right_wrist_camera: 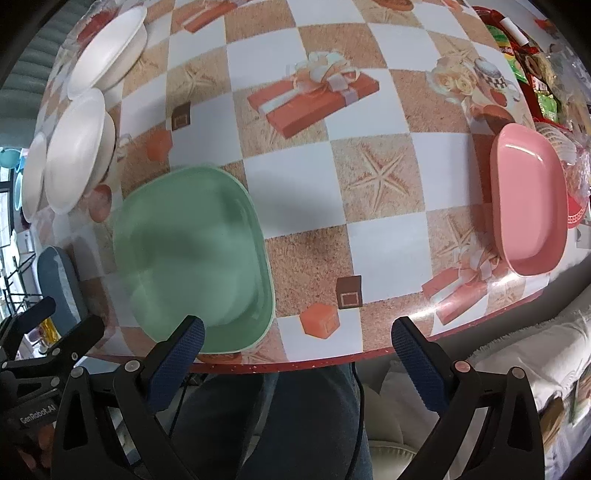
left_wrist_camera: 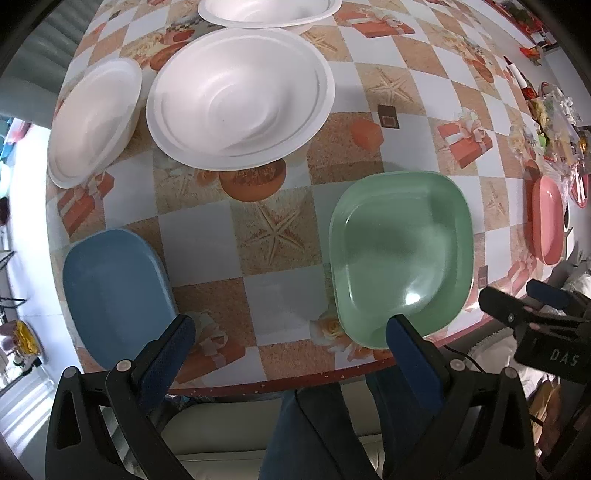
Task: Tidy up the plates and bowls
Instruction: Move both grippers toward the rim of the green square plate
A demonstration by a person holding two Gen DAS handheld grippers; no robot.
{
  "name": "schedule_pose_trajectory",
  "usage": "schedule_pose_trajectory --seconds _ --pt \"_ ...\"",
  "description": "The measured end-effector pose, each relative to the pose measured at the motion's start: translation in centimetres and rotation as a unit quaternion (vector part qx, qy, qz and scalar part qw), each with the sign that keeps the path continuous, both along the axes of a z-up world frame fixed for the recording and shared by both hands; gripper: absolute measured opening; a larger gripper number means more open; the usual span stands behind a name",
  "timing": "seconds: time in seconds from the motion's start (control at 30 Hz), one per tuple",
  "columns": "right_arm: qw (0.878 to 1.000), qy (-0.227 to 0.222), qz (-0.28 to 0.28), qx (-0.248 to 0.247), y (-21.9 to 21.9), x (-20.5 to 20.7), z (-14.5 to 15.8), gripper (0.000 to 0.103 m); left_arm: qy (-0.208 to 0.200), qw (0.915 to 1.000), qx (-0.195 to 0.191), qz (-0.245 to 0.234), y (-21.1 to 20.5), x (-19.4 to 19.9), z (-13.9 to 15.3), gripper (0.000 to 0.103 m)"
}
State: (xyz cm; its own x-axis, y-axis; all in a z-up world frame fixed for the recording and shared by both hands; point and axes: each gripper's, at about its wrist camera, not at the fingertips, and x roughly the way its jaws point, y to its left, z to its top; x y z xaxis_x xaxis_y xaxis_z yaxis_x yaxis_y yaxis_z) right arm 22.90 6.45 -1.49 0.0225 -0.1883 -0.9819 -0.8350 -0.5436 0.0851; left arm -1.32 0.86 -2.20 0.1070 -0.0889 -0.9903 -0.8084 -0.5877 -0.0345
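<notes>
A green plate lies near the table's front edge; it also shows in the right wrist view. A blue plate lies at the front left, and its edge shows in the right wrist view. A pink plate lies at the right, also seen in the left wrist view. Three white foam bowls stand further back. My left gripper is open and empty above the front edge, between the blue and green plates. My right gripper is open and empty, its left finger over the green plate's near rim.
The table has a checked cloth with gift and starfish prints and a red front edge. Snack packets and clutter lie at the far right. The person's legs are below the edge.
</notes>
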Motion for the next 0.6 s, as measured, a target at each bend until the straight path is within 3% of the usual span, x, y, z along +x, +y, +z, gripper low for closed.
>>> schedule_pose_trajectory --seconds 0.4,0.6 --pt "0.999 0.004 0.023 0.028 -1.7 -1.9 -2.7 0.102 0.028 0.9996 -0.001 -0.005 0.6 0.2 -2.4 0.103" --pt "1.0 0.017 0.019 0.014 -1.1 -1.9 -4.0 0.102 0.026 0.9996 0.013 -0.004 1.5 0.7 -3.6 0.103"
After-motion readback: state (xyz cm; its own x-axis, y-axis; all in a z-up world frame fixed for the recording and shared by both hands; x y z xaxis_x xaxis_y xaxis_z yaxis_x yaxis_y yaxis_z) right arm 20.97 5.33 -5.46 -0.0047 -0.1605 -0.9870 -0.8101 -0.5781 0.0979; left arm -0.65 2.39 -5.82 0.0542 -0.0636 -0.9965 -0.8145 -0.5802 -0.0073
